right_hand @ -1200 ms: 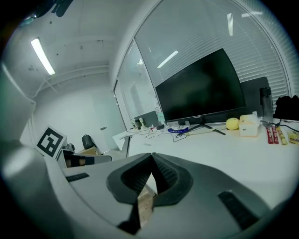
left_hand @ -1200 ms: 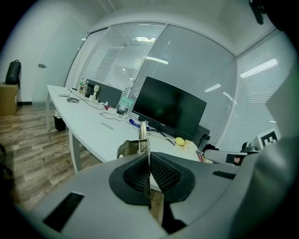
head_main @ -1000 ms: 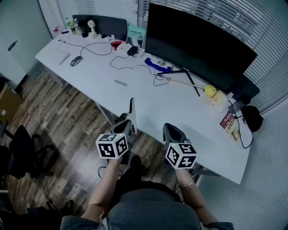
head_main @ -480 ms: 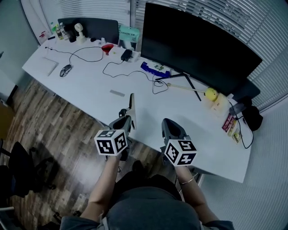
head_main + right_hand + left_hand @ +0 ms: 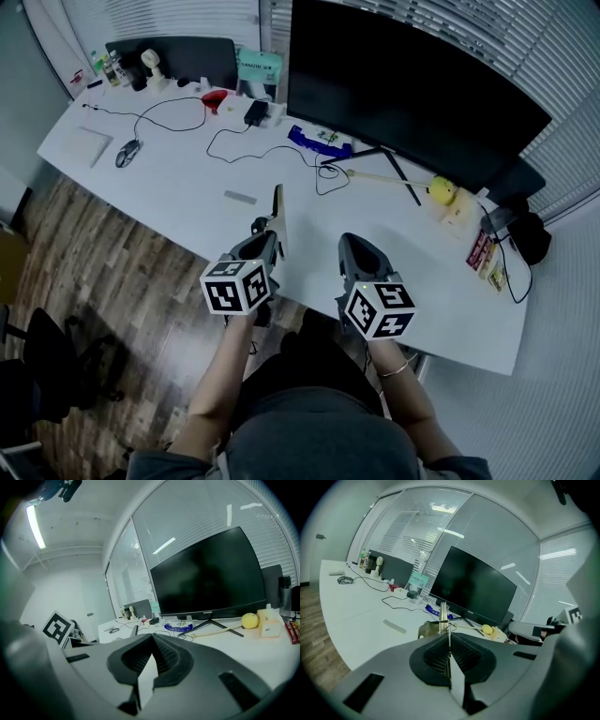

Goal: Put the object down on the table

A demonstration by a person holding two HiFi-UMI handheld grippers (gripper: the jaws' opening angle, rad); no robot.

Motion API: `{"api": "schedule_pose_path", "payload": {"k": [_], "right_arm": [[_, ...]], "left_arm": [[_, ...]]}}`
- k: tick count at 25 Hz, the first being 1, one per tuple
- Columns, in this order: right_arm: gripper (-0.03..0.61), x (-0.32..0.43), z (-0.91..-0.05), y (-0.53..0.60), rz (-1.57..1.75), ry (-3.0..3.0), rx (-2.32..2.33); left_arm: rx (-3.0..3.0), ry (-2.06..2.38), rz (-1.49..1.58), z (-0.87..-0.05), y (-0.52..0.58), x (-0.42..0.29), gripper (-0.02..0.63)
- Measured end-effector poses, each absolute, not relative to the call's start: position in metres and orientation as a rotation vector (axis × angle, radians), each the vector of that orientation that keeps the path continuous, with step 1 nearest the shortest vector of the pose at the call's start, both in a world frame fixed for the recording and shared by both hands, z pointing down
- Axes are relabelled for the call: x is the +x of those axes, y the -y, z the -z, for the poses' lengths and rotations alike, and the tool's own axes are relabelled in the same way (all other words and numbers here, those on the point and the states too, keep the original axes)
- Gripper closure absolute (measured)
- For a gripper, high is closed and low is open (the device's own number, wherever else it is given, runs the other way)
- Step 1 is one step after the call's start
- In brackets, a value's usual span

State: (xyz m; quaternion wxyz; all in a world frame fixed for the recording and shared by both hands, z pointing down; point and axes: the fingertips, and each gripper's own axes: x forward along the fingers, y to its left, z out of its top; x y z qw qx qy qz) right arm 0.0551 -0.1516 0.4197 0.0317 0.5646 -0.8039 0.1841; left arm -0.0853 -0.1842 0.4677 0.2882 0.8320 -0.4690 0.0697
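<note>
so the left gripper (image 5: 267,246) is clamped tight on a thin flat tan piece (image 5: 278,214). it sticks out of the jaws edge-on, over the near edge of the white table (image 5: 178,197). can't tell if it's touching the top. right gripper (image 5: 354,253) is close beside the left one, jaws pressed together with nothing between them. big black monitor (image 5: 412,94) stands further back on the table.

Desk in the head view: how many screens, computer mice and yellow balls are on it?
Screens: 2, a large screen and a small screen
Mouse: 1
Yellow ball: 1
Total: 4
</note>
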Motion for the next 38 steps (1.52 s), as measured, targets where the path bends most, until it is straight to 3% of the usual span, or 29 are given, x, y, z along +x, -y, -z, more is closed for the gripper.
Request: {"api": "schedule_pose_path", "payload": {"k": [38], "right_arm": [[0.572,0.067,-0.426,0.239,-0.609,2.537,1.63]], "left_arm": [[2.107,1.247,-0.21,-0.499,0.312,-0.055,0.589]]}}
